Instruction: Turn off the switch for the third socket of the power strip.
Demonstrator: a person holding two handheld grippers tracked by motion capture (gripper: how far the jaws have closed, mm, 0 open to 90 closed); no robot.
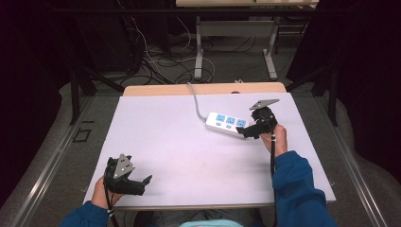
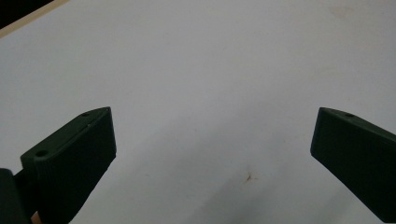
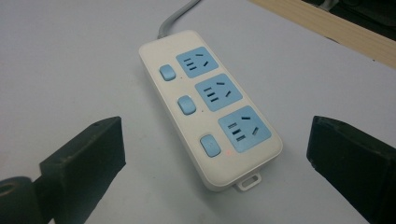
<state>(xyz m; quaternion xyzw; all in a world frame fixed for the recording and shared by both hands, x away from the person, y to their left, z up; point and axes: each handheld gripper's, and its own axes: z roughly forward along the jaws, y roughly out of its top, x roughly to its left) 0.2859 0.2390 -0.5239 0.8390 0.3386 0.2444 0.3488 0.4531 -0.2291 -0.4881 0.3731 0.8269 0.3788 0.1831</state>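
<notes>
white three-socket plastic power strip [image 3: 210, 107]: grey cord cut off at 12 o'clock
right gripper [image 3: 215, 154]: jaws spread, straddling its end
left gripper [image 2: 212, 149]: spread, over bare white table [image 2: 201, 70]

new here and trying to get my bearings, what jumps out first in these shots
A white power strip with three blue sockets and three blue switches lies right of centre on the pale table, its grey cable running to the far edge. The right tongs hover open at its near end. The left tongs wait open near the front-left corner.
</notes>
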